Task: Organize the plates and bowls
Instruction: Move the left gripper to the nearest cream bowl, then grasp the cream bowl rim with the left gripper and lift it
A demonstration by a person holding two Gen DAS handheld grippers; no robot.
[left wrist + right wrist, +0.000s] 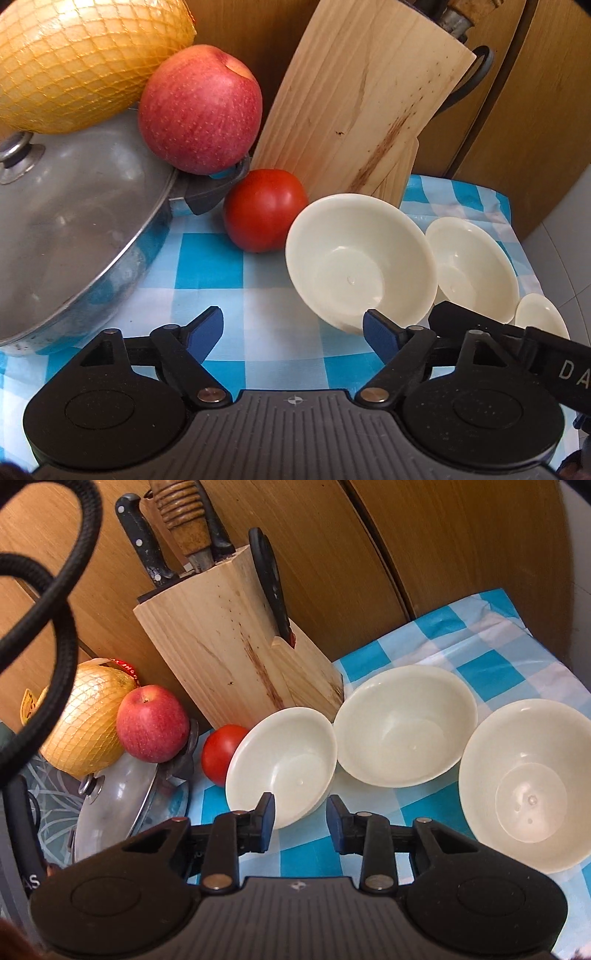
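**Three bowls in a row, neither gripper on one yet**

Here the three cream bowls sit side by side on the checked cloth [491, 646], in front of the knife block [236, 657]: the left bowl [282, 766], the middle bowl [404, 725] and the right bowl [524, 786]. All stand mouth up and apart from one another, which suits stacking — my guess is that they are to be nested into one pile. The left bowl looks tipped, its far rim close to the tomato [221, 751] and its near rim toward the grippers; whether it leans on anything I cannot tell.

The left gripper [293, 332] has its jaws wide apart with nothing between them. Its right pad lies just at the near rim of the left bowl [358, 254], seemingly outside the wall, so the bowl lies ahead and to the right of the gap, not in it.

The right gripper [301, 821] has its jaws narrowly apart, with only cloth showing in the gap. The left bowl's near rim sits just ahead of its left pad, and the right bowl lies off to its right.

The pot lid [74, 229], apple [201, 109] and netted melon [81, 59] crowd the left side, leaving the open cloth on the right as the likelier place for a stack.
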